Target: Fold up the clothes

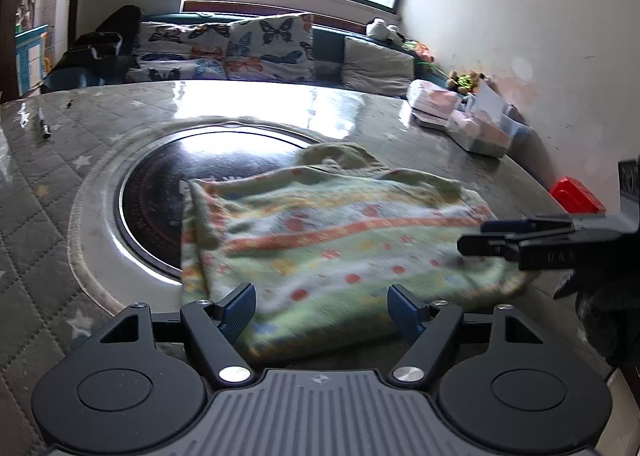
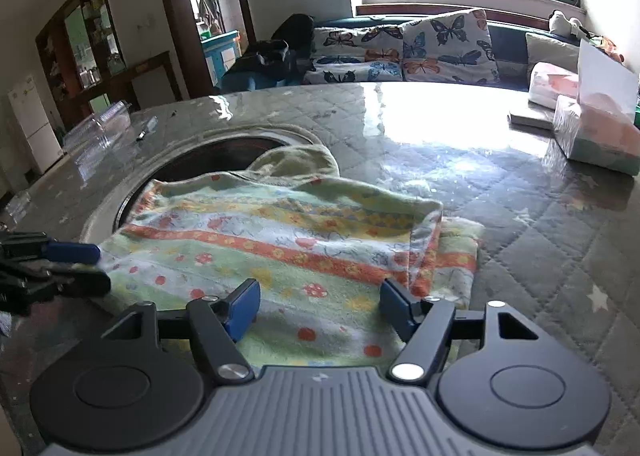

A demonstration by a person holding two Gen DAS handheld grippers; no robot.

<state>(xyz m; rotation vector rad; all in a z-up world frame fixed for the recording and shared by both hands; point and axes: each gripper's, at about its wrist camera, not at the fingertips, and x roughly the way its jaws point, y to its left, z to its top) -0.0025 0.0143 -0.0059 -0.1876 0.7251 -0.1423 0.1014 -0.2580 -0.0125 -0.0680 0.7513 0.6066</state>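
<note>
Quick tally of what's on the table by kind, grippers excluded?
Patterned garment: 1
Tissue packs: 2 clearly, possibly more behind
Pen: 1
Clear plastic container: 1
Red object: 1
Total: 6 clearly visible; the clutter by the wall is too blurred to count.

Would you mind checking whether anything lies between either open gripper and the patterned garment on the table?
Nothing visible does. The left gripper and the right gripper both stand open right at the near edge of the garment, with only cloth between their fingers. The tissue boxes sit well off to the side.
</note>
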